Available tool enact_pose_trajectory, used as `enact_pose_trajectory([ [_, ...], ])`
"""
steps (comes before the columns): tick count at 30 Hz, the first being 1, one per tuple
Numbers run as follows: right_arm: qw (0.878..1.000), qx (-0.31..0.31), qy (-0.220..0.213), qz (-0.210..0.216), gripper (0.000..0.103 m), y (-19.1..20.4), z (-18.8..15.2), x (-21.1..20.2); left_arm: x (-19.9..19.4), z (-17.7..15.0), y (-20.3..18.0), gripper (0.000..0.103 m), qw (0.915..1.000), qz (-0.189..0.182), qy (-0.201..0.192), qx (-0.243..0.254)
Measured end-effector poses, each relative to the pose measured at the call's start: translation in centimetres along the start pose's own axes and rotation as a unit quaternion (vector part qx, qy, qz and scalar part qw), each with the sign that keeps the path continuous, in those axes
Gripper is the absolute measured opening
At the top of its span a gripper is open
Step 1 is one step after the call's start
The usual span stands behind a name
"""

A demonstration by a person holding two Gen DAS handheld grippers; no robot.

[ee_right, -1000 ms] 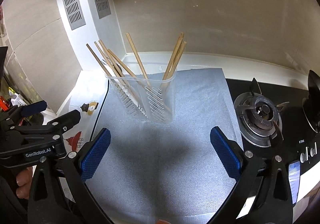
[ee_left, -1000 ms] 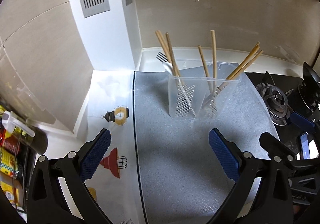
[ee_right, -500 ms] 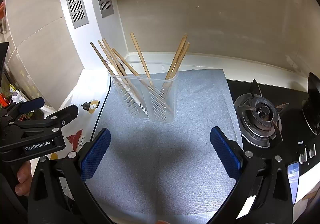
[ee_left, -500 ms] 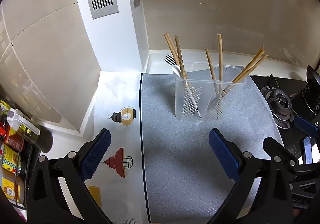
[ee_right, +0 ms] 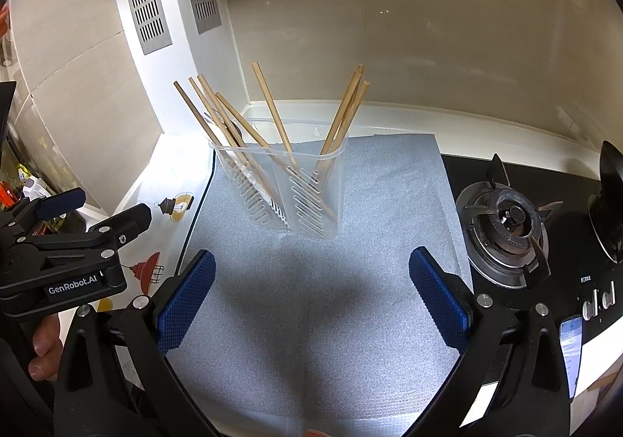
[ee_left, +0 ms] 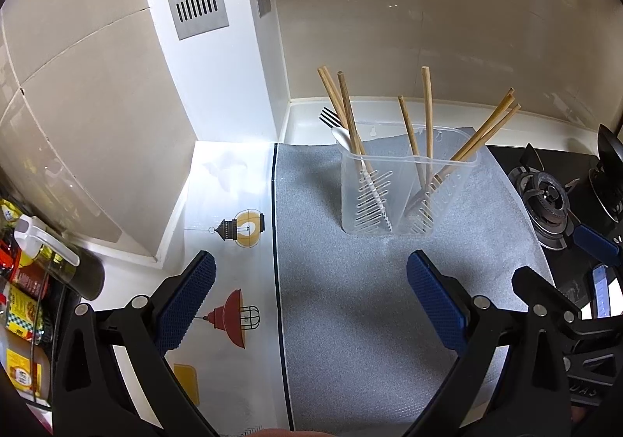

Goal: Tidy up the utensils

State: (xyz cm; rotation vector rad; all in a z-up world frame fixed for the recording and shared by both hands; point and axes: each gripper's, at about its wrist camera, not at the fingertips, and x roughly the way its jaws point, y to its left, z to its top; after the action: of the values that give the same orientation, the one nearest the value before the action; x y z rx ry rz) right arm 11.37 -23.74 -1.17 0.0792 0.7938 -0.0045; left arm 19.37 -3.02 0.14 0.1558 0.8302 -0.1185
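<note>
We hold our left gripper [ee_left: 309, 298] over the near part of the worktop [ee_left: 218, 203], its blue-padded fingers [ee_left: 186, 302] spread wide apart with nothing between them. Our right gripper [ee_right: 311, 296] hangs the same way, fingers [ee_right: 438, 300] well apart and empty, above the grey mat [ee_right: 311, 300] that covers the middle of the worktop.

On the far half of that mat stands the clear plastic utensil holder [ee_left: 389, 195], upright, with slotted walls and a divider that splits it into a left and a right compartment. In the left wrist view, the left compartment carries two wooden chopsticks [ee_left: 342, 113] leaning to the far left, together with a white spoon [ee_left: 344, 137] and a dark fork [ee_left: 329, 117] whose tines rise behind the rim. The right compartment holds two chopsticks [ee_left: 426, 113] standing nearly upright and a bundle of three [ee_left: 490, 125] tilted to the right. From the right wrist view the sticks overlap, so we cannot count them reliably there.

To the right of the mat lies the black gas stove [ee_right: 506, 219], its burner just beside the mat's edge. To the left of the mat the white worktop liner shows printed lantern pictures [ee_left: 243, 228], and a dark bottle [ee_left: 58, 265] stands at the far left edge. The left gripper's body [ee_right: 70, 254] shows in the right wrist view, at the left.
</note>
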Motion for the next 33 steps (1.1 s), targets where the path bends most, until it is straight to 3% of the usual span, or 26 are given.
enact_pose_trajectory([
  [33, 1.000, 0.000, 0.002, -0.001, 0.098, 0.16, 0.01, 0.27, 0.52, 0.07, 0.35, 0.096, 1.0000, 0.001, 0.010, 0.002],
])
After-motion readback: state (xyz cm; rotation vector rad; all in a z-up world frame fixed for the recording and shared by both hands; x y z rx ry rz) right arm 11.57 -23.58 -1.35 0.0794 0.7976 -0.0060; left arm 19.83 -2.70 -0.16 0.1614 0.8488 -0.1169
